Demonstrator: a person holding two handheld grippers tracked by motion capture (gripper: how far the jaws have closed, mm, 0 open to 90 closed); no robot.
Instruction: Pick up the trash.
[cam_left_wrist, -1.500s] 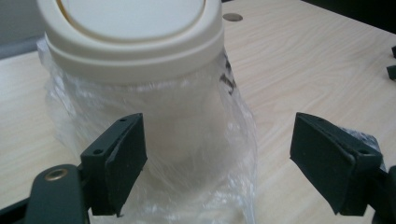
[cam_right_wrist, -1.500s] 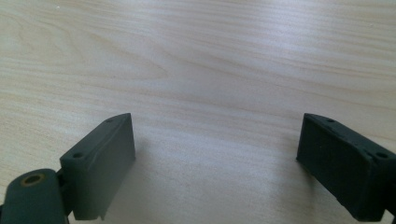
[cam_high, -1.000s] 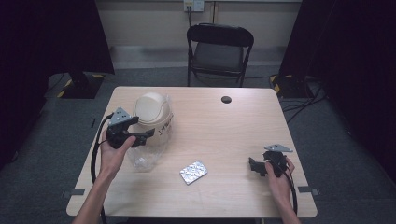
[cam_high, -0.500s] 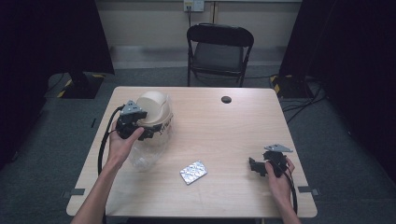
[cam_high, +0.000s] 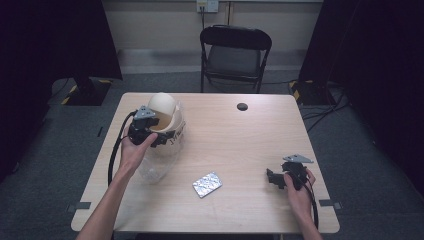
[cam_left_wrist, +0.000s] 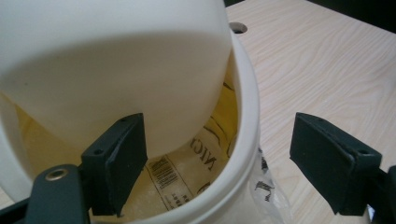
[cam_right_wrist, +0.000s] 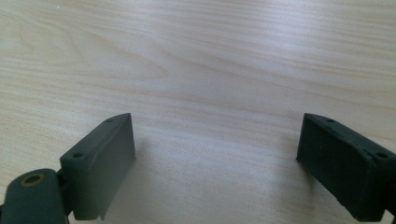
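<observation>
Left gripper (cam_high: 159, 139) is up at the white tub (cam_high: 165, 117) on the left side of the table (cam_high: 250, 150), near the far edge. In the left gripper view the jaws stand wide apart and straddle the tub's rim (cam_left_wrist: 245, 121): one pad sits inside, close against the pale rounded piece (cam_left_wrist: 112, 70) that bulges up out of the mouth, the other hangs outside over bare wood. Neither pad presses on the rim, so nothing is gripped there.

The tub itself looks tipped, its mouth turned toward the person's side and a little to the right, so its long axis runs roughly from the far-left corner toward the middle of the table. Inside it there's a yellowish printed bag (cam_left_wrist: 187, 172) with a barcode and dark lettering. A clear crumpled plastic wrap (cam_high: 155, 167) spills out from under the tub toward the near edge.

Right gripper (cam_high: 276, 178) rests low at the near right of the table, well apart from the tub. Its jaws are spread wide too, with plain wood grain between them and nothing held.

Between the two hands, a small silvery foil pack (cam_high: 207, 184) lies flat, angled, near the front. A dark round disc (cam_high: 242, 106) sits by the far edge.
</observation>
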